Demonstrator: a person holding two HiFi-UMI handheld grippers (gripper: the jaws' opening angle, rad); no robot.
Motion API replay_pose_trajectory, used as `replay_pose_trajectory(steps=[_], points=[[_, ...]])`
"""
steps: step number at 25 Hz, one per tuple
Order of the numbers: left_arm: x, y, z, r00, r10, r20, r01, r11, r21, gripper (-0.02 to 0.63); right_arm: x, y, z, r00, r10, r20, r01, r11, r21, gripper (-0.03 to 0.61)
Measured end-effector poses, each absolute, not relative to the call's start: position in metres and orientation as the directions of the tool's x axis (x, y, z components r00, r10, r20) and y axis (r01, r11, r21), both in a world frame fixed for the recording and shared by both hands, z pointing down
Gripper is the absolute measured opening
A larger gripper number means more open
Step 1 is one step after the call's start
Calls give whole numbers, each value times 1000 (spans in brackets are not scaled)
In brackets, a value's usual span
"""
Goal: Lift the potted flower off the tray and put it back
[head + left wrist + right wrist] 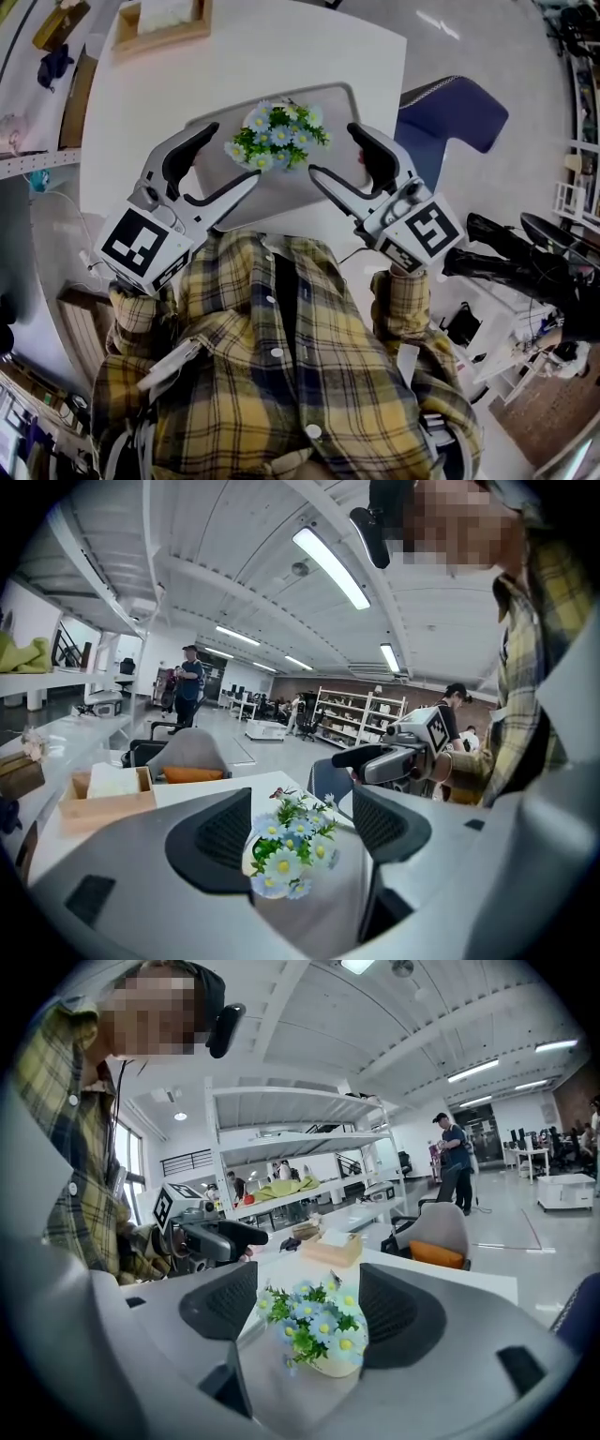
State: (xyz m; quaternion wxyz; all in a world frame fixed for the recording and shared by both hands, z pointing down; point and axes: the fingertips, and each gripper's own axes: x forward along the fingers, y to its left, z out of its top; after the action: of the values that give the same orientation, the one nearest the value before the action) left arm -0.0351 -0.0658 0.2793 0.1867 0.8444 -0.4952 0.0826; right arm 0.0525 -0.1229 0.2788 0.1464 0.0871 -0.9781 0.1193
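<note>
Flower (277,136) in pale pot upright on grey tray (336,98), mid-desk (281,47). Left tool (232,153) just left of it, right tool (333,150) just right. Both stand wide apart, mouths facing flower, pads clear of it, gripping nothing. Box (164,28) at desk's far edge; chair (450,112) beside desk.

The potted flower (277,136) is standing on the tray (330,98), which is lying on the counter (281,47) toward its near edge. The left gripper (232,155) is sitting just left of the plant and the right gripper (333,150) just right of it, each with its jaws standing apart and pointing inward. A box (161,28) is resting at the counter's far left corner, behind the tray. A chair (450,112) is standing right of the counter, near the tray's right end.
</note>
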Motion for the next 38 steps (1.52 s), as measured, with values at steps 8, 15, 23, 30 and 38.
replay_pose_trajectory(steps=[8,15,23,30,38], points=[[-25,-64,305,548,-744,383,-836,-497,232,399,53,-122,295,-943,-90,321,-166,962,-218,342],[-24,-67,336,556,-714,425,-828,-517,215,423,59,-126,319,-928,-53,368,-143,965,-222,356],[-28,-67,376,562,-672,482,-820,-528,220,423,61,-128,361,-913,-4,407,-120,958,-260,356],[-25,-63,410,563,-647,514,-819,-520,244,423,62,-119,387,-901,47,431,-83,957,-279,356],[-20,-73,443,541,-627,561,-817,-550,173,422,59,-131,413,-900,92,425,-27,964,-266,356]])
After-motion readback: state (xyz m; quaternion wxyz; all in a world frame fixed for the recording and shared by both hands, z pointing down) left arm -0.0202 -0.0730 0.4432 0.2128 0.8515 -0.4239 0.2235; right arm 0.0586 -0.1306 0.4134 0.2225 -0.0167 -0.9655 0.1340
